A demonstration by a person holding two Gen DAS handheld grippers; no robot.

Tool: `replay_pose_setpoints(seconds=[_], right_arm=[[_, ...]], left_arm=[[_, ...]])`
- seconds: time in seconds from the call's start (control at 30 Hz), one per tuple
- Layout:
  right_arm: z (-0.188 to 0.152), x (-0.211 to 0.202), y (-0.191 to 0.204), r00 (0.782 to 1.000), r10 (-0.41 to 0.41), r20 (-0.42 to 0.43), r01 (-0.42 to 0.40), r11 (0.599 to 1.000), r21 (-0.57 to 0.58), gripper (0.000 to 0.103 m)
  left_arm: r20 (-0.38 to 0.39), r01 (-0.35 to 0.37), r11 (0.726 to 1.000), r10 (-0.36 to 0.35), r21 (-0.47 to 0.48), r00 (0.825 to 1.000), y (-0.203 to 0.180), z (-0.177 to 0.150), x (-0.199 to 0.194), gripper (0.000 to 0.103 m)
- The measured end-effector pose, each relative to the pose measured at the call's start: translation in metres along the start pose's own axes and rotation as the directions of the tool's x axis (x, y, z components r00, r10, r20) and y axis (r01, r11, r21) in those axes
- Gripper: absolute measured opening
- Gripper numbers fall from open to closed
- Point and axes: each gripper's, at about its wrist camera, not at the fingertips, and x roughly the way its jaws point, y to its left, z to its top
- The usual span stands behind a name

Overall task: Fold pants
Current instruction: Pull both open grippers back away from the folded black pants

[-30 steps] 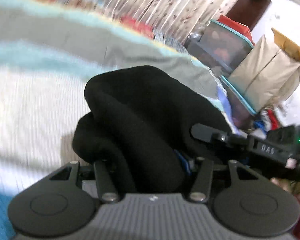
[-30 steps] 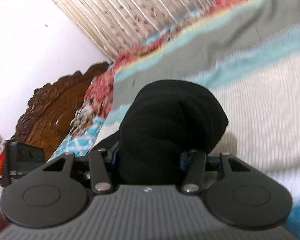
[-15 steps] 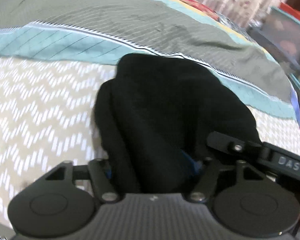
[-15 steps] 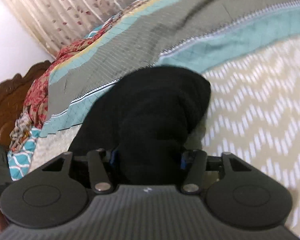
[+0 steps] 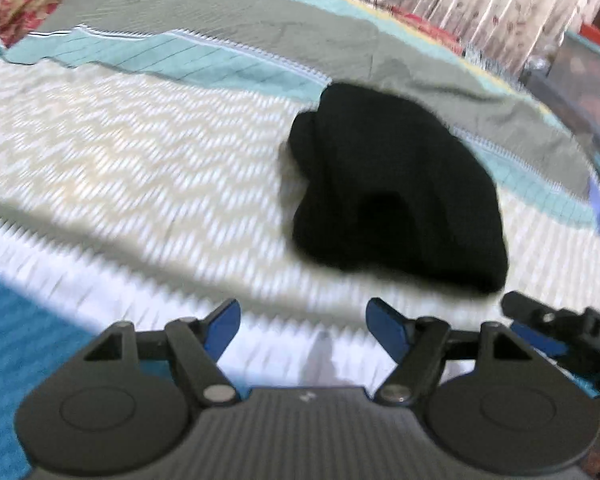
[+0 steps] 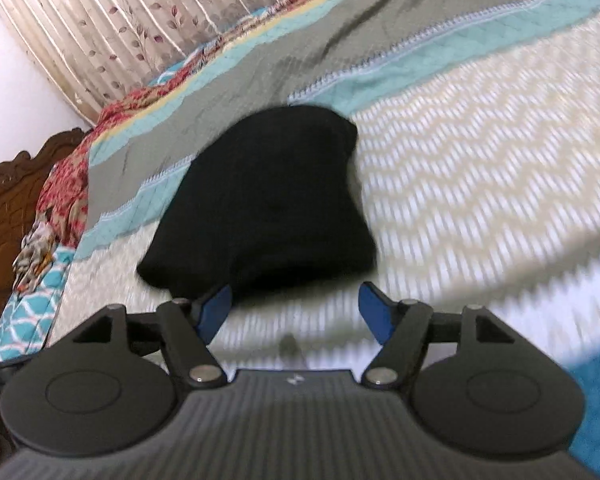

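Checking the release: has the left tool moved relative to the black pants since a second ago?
Yes. The left tool, then shut on the black pants, is now open and backed off; the pants lie folded on the zigzag bedspread, clear of its fingers.

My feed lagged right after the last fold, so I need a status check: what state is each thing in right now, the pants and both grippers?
black pants: folded into a compact bundle, lying on the bedspread, not held by either gripper.
left gripper: open, empty, short of the bundle.
right gripper: open, empty, just at the bundle's near edge; contact unclear.
bedspread: spread flat under the pants.
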Motion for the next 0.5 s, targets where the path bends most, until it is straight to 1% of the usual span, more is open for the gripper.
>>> replay_pose_setpoints(seconds=[0.07, 0.17, 0.27, 0.33, 0.4, 0.5], right_arm=[[-0.018, -0.008, 0.004, 0.999, -0.019, -0.027, 0.019, 1.0, -0.002, 0.072], [-0.044, -0.019, 0.009, 0.994, -0.057, -0.096, 0.057, 0.998, -0.001, 0.072], [-0.068, -0.035, 0.011, 0.991, -0.065, -0.117, 0.063, 0.998, -0.014, 0.073], [-0.081, -0.048, 0.01, 0.99, -0.06, -0.128, 0.059, 0.998, -0.015, 0.073], [-0.093, -0.058, 0.011, 0.989, -0.063, -0.132, 0.061, 0.998, -0.015, 0.073], [-0.103, -0.068, 0.014, 0.989, -0.072, -0.131, 0.07, 0.997, -0.021, 0.073]], left_arm=[[-0.029, -0.043, 0.999, 0.044, 0.026, 0.999, 0.0, -0.023, -0.009, 0.071], [-0.075, -0.096, 0.993, 0.101, 0.064, 0.992, -0.002, -0.055, -0.017, 0.071], [-0.072, -0.139, 0.984, 0.147, 0.112, 0.986, -0.007, -0.082, -0.032, 0.073], [-0.08, -0.147, 0.983, 0.156, 0.115, 0.985, -0.01, -0.095, -0.041, 0.079], [-0.087, -0.148, 0.983, 0.158, 0.112, 0.984, -0.013, -0.105, -0.048, 0.083], [-0.073, -0.163, 0.978, 0.173, 0.127, 0.982, -0.017, -0.119, -0.056, 0.085]])
